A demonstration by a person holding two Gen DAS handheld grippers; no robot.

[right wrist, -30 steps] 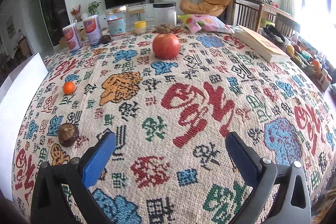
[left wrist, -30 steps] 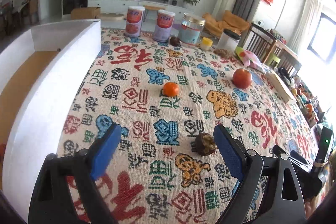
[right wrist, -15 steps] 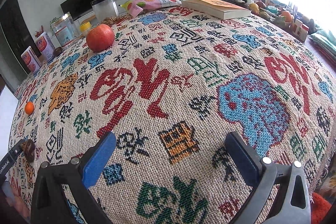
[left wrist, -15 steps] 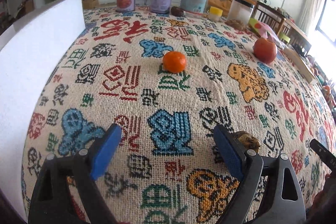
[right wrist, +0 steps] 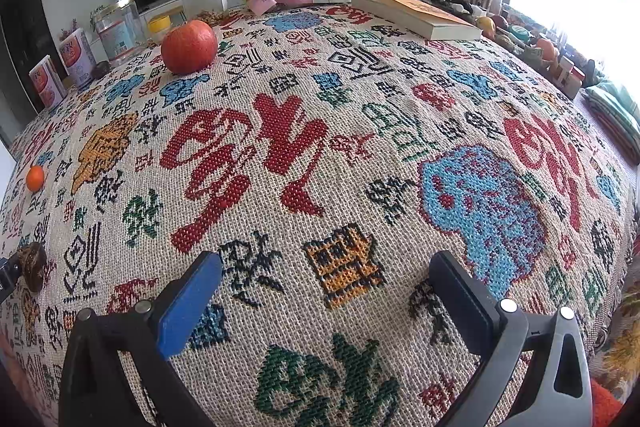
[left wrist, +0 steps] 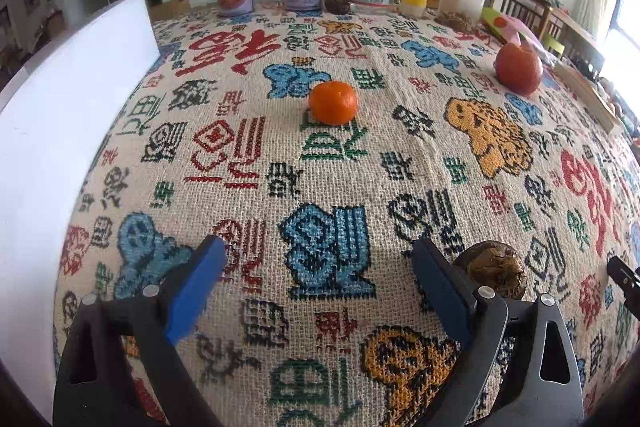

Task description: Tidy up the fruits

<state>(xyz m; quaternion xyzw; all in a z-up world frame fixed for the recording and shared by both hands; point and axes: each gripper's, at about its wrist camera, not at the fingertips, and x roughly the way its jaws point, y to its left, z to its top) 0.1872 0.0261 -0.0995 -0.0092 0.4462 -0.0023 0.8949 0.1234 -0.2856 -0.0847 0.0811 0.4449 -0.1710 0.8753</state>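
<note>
Through the left wrist camera we saw the left gripper (left wrist: 316, 263) low over the patterned tablecloth (left wrist: 248, 155), its jaws spread wide, having just been opening further, with only cloth between them. The brown wrinkled fruit (left wrist: 496, 273) sat just outside the right-hand finger, close beside it and partly hidden behind it; we could not tell whether they touched. The small orange (left wrist: 333, 103) lay further ahead, nearly centred between the fingers, and the red apple (left wrist: 519, 69) stood well off to the right. A white box wall (left wrist: 60, 131) ran down the left side, likely where the fruit belongs.

Through the right wrist camera our right gripper (right wrist: 320, 287) also hung released and empty over bare cloth. The apple (right wrist: 189, 47) stood far ahead on the left, the orange (right wrist: 35, 178) small at the left edge, and the brown fruit (right wrist: 32, 265) low at that edge, next to a dark piece of the other tool.

As we judged it, the chief risk lay with the left gripper: if it advanced toward the orange, its right-hand finger could nudge the brown fruit and send it rolling. Round fruit on coarse weave might also squirt out of an off-centre pinch. With both tools near the brown fruit, they could collide.
</note>
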